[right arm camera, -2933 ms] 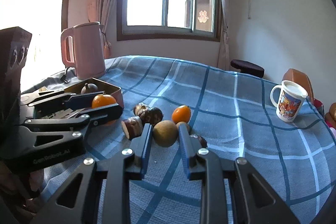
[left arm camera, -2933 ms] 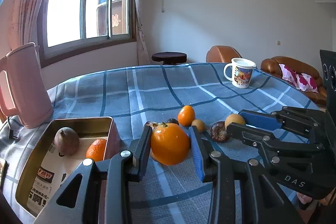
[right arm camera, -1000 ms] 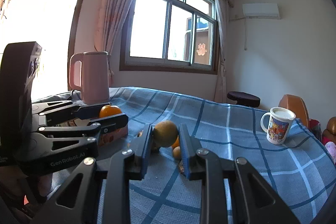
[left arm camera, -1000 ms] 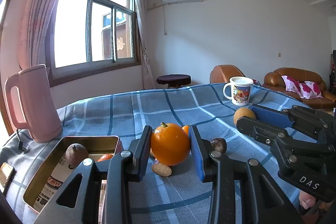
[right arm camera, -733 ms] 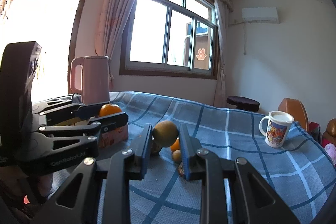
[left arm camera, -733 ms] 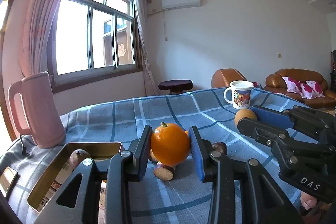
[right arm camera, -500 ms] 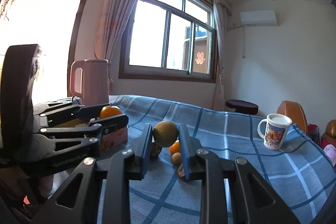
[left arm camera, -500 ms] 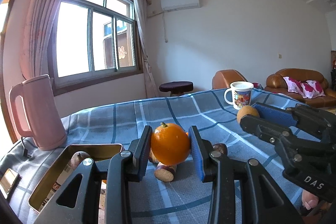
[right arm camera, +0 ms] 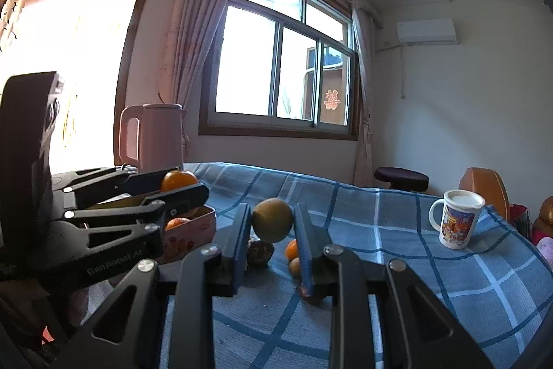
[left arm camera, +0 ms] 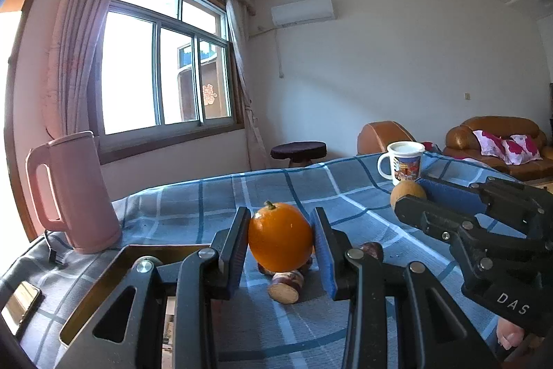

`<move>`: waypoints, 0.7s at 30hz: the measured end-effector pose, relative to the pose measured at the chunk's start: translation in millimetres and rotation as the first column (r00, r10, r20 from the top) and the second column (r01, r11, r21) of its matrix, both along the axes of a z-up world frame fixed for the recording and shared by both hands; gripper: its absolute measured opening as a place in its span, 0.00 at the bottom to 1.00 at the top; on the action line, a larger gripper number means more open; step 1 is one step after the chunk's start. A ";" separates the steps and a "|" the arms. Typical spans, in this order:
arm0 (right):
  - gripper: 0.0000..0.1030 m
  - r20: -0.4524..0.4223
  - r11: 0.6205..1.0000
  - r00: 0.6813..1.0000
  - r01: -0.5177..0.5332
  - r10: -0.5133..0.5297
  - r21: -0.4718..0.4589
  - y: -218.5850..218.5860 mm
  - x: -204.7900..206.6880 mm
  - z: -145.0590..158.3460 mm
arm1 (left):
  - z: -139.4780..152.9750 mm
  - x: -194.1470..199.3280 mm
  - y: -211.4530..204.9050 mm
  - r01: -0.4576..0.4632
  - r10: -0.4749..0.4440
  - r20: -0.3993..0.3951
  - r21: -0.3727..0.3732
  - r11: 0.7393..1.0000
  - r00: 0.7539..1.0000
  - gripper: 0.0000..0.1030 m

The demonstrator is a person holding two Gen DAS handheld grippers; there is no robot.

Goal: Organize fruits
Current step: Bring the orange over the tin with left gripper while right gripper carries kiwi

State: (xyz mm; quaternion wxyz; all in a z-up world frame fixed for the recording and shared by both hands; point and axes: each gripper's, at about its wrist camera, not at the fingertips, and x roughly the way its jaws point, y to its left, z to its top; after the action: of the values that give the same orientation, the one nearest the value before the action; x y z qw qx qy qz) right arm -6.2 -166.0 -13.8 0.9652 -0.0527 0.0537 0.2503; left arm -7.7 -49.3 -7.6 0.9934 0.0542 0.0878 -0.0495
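Observation:
My left gripper (left arm camera: 280, 239) is shut on a large orange (left arm camera: 280, 241) and holds it above the blue checked tablecloth (left arm camera: 207, 199). My right gripper (right arm camera: 272, 225) is shut on a round tan-green fruit (right arm camera: 272, 219), also lifted off the cloth. The same tan fruit (left arm camera: 407, 192) shows at the right of the left wrist view, and the orange (right arm camera: 178, 179) shows at the left of the right wrist view. An open gold tin box (left arm camera: 103, 286) lies low on the left, with a small orange (right arm camera: 176, 223) inside. Loose fruit pieces (left arm camera: 286, 286) lie on the cloth below.
A pink kettle (left arm camera: 71, 192) stands behind the tin. A printed mug (right arm camera: 458, 219) sits at the far right of the table. A phone (left arm camera: 20, 303) lies at the left edge. A small orange (right arm camera: 291, 249) and a dark fruit (right arm camera: 260, 252) rest under my right gripper.
Both grippers have tipped slightly upward with their fruit still gripped, so the table and the tin sit lower in both views. The grips are unchanged.

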 end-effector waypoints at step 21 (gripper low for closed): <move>0.27 -0.008 0.998 0.998 -0.069 0.068 -0.016 37.0 7.1 16.0 | 1.7 1.3 28.1 -0.065 0.064 -0.039 -0.021 0.998 0.997 0.37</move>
State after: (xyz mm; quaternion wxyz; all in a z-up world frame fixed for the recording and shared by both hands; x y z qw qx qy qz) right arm 0.9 -129.0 2.2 0.9554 -0.0617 0.0574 0.2829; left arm -6.4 -21.2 -5.9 0.9932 0.0392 0.1080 -0.0194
